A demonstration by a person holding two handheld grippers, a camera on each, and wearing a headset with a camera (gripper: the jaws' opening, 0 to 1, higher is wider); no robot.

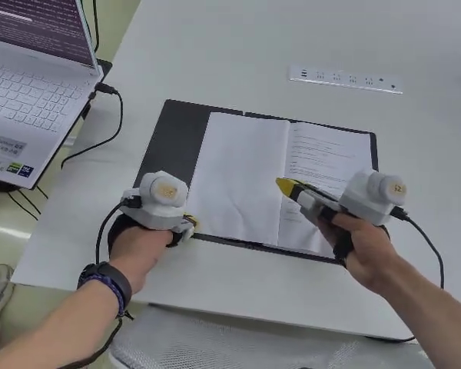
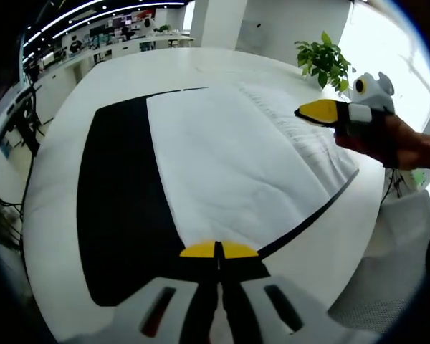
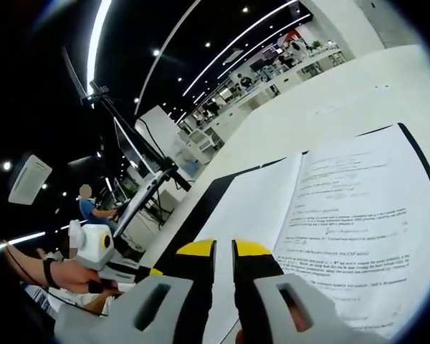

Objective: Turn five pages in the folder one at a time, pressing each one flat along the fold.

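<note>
A black folder (image 1: 173,138) is seen lying open on the white table (image 1: 215,46), in front of the person and between the two hands. A blank white sheet (image 1: 238,177) lies over the folder's left half, with faint creases in it. A printed white page (image 1: 330,157) is exposed on the right half.

The left gripper (image 1: 189,224) is held at the folder's near edge, by the lower corner of the blank sheet. Its yellow-tipped fingers are pressed together, and nothing is seen between them.

The right gripper (image 1: 286,185) is angled in over the printed page, with its tip just beside the fold. Its fingers are drawn close, with only a narrow dark slit left between them, and no paper is pinched. Whether the tip touches the paper cannot be told.

The step in hand is judged to be the flattening of the turned sheet along the fold, with the folder steadied by the left gripper. How many of the five pages are done cannot be told.

For the next move, the closed tip would need to be run down the crease with light pressure. The edge of the printed page would then have to be caught singly and carried over to the left.
</note>
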